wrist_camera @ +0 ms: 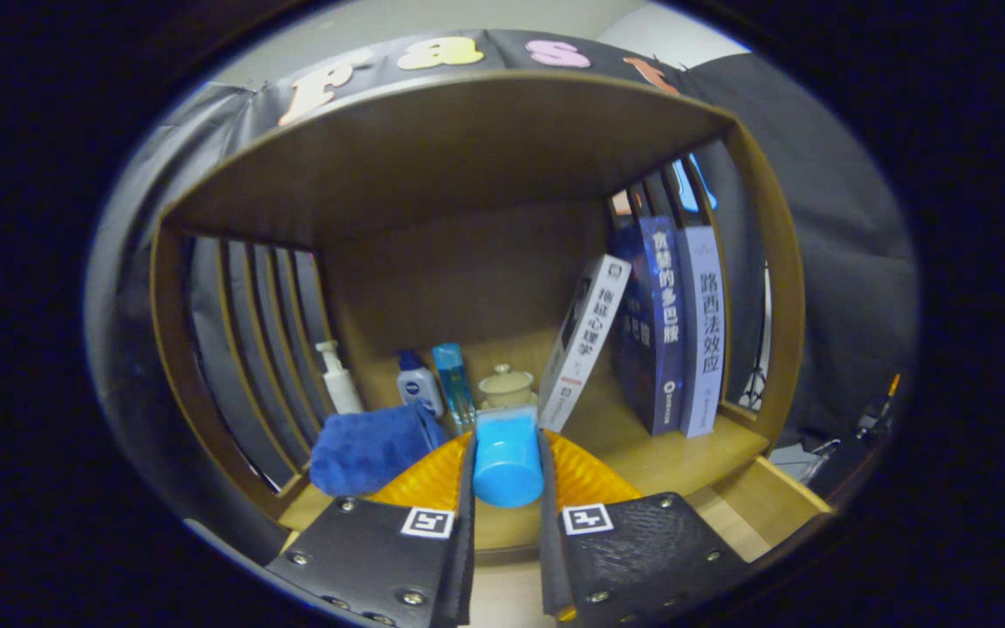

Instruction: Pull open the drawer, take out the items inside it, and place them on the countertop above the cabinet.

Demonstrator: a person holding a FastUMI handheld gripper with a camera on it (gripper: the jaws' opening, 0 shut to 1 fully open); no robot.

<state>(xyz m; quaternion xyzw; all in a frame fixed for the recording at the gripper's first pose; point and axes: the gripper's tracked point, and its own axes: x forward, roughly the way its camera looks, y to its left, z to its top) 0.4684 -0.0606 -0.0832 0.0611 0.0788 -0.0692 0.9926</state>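
a: what does the wooden shelf unit (433, 148) hold?
b: a folded blue cloth (367, 449), a pump bottle (338, 379), two small bottles, a lidded pot (507, 385) and books (673, 331), one leaning left.
a: and the gripper (507, 462)?
b: both fingers clamp a blue cylindrical bottle (507, 458), just above the countertop (677, 462); its long axis runs forward, rounded end toward the camera.

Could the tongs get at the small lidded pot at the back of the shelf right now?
Probably not as things stand. The tongs are shut on a blue cup, which sits directly in front of the lidded pot. The cup would have to be set down first.
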